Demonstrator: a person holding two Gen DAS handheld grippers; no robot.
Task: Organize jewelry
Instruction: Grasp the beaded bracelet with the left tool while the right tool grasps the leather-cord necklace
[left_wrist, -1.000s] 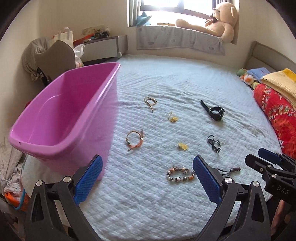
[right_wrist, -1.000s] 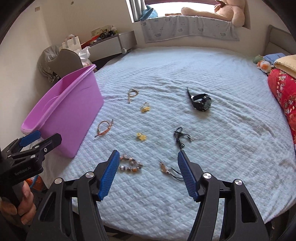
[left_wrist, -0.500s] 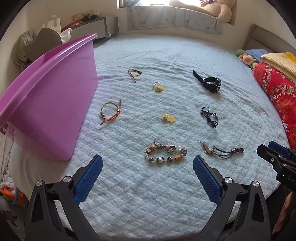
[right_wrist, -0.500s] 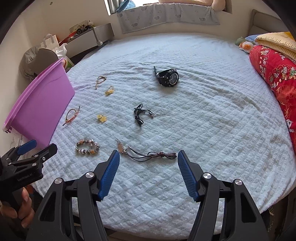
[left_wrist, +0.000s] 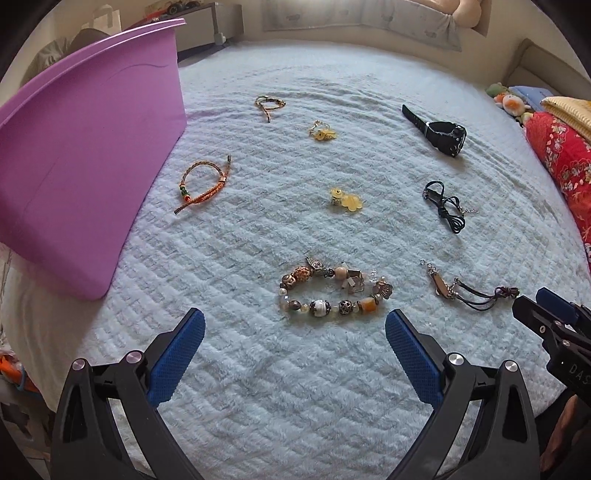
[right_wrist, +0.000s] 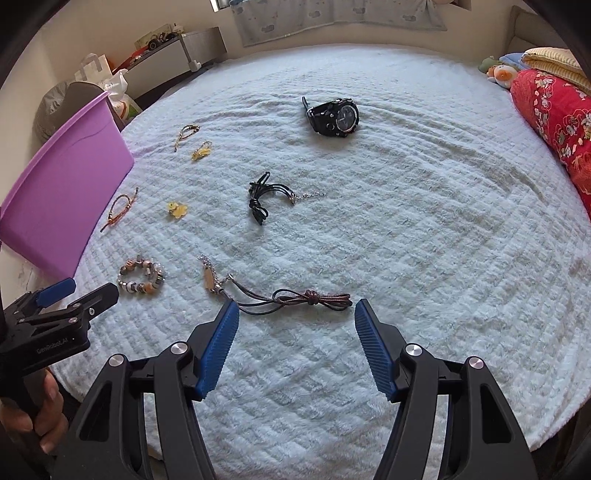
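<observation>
Both tongs hang over the near edge of the bed (left_wrist: 295, 406), jaws apart and holding nothing. The left tongs (left_wrist: 294, 350) frame the bead bracelet (left_wrist: 334, 293), which lies just beyond their tips. The right tongs (right_wrist: 297, 345) sit just short of the cord bracelet (right_wrist: 280, 295), the left blue pad close beside its cords. The bin (left_wrist: 85, 147) stands on the bed's left side, well apart from both pieces. This looks like the approach to a first pick, with nothing lifted yet. Next, each pair probably needs to drop onto its bracelet, straddle a strand against the soft cover, and close without pinching the quilt
</observation>
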